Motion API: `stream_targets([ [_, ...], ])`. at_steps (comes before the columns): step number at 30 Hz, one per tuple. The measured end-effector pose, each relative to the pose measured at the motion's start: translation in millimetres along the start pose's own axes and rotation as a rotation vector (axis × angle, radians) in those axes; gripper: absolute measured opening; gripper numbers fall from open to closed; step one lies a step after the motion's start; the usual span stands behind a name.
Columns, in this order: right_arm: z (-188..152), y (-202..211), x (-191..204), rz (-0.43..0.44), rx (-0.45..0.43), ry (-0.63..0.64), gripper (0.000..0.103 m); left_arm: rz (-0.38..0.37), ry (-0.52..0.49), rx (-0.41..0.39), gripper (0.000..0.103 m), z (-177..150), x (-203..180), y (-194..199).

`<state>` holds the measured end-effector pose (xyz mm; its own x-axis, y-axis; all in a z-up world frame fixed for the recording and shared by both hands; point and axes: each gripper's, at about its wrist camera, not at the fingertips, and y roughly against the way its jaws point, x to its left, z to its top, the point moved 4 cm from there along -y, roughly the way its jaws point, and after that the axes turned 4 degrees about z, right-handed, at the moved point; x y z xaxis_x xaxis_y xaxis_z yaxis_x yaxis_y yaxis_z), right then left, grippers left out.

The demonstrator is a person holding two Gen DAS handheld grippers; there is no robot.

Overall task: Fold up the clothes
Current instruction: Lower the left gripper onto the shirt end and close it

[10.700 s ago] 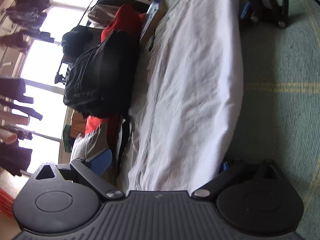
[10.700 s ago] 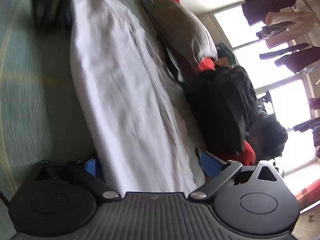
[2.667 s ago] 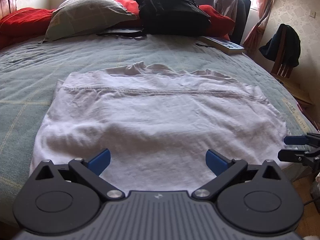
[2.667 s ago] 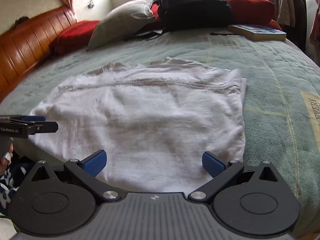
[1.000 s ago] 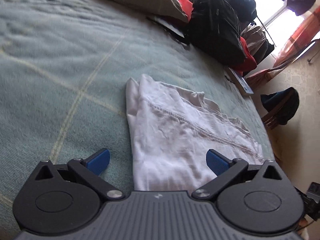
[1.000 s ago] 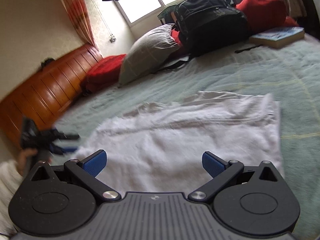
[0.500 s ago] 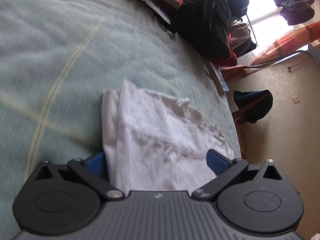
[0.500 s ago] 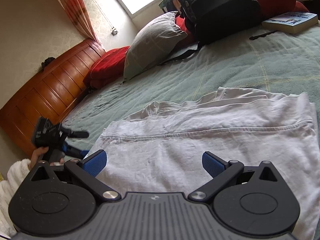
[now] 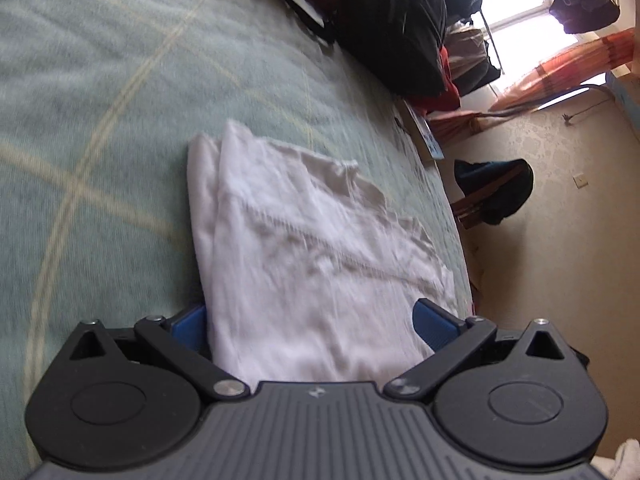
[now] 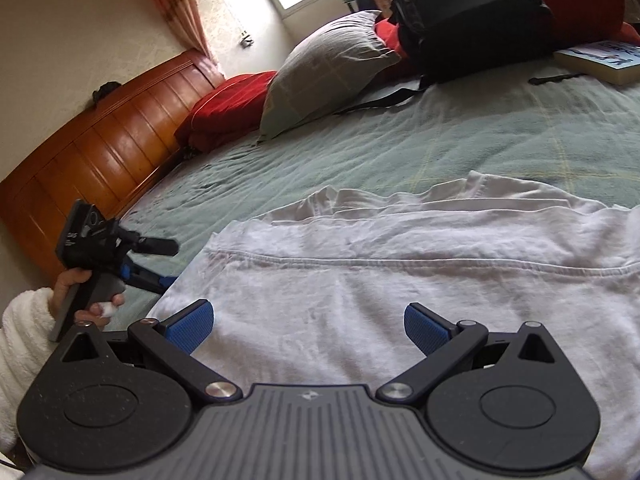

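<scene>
Since a half-second back, my left hand-held gripper [image 9: 310, 320] has slid in low at the near-left corner of the white garment [image 9: 304, 248]; my right hand-held gripper [image 10: 308, 326] has dropped closer over the middle of the near edge; both have their blue pads spread wide, and neither pinches anything that I can see, though the cloth hides part of my left one's outer pad.

That garment lies flat on the green bed cover [image 10: 460, 136], already doubled, with a stitched seam running across it; its long axis runs side to side across my right view, from my left hand [image 10: 86, 292] at one end off towards the book [image 10: 600, 60] side; the loose, layered edge faces the pillow [image 10: 324, 68] and backpack [image 10: 468, 12].

I judge it light, soft and limp, a thin cotton that will sag and slide layer on layer; so I would take both layers together at the short left end, one corner in each hand-held gripper, and carry that end over along the long axis; pinching only the top layer would likely pull the fold open.
</scene>
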<state>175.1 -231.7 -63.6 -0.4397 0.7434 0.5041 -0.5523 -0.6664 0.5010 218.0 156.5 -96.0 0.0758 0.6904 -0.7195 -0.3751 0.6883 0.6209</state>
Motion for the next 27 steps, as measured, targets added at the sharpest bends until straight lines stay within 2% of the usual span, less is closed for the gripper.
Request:
stream_targets([
  [3, -2, -1, 2, -0.005, 0.006, 0.020, 0.103, -0.002, -0.031, 0.035, 0.102, -10, -7, 0],
  [6, -2, 0, 1, -0.006, 0.003, 0.015, 0.103, -0.009, -0.026, 0.041, 0.102, -3, -5, -8],
  [8, -1, 2, 1, -0.010, -0.007, 0.014, 0.103, -0.024, -0.013, 0.015, 0.102, 8, -2, -13],
  [11, 0, 5, 0, -0.029, -0.024, 0.019, 0.103, -0.017, -0.004, -0.066, 0.102, 27, 5, -20],
  [14, 1, 5, 0, -0.032, -0.027, 0.020, 0.103, -0.030, 0.002, -0.069, 0.102, 26, 4, -21],
  [18, 1, 6, 0, -0.035, -0.035, 0.024, 0.103, -0.139, -0.043, -0.012, 0.102, 2, 2, -8],
  [21, 2, 4, -2, -0.038, -0.041, 0.013, 0.103, -0.179, -0.007, -0.018, 0.102, -1, 11, -3],
  [24, 3, 3, 1, -0.029, -0.049, 0.013, 0.103, -0.142, -0.008, 0.001, 0.101, 7, 7, -15],
  [27, 4, 4, 6, -0.010, -0.059, 0.011, 0.103, -0.115, -0.028, -0.016, 0.101, 16, -2, -30],
])
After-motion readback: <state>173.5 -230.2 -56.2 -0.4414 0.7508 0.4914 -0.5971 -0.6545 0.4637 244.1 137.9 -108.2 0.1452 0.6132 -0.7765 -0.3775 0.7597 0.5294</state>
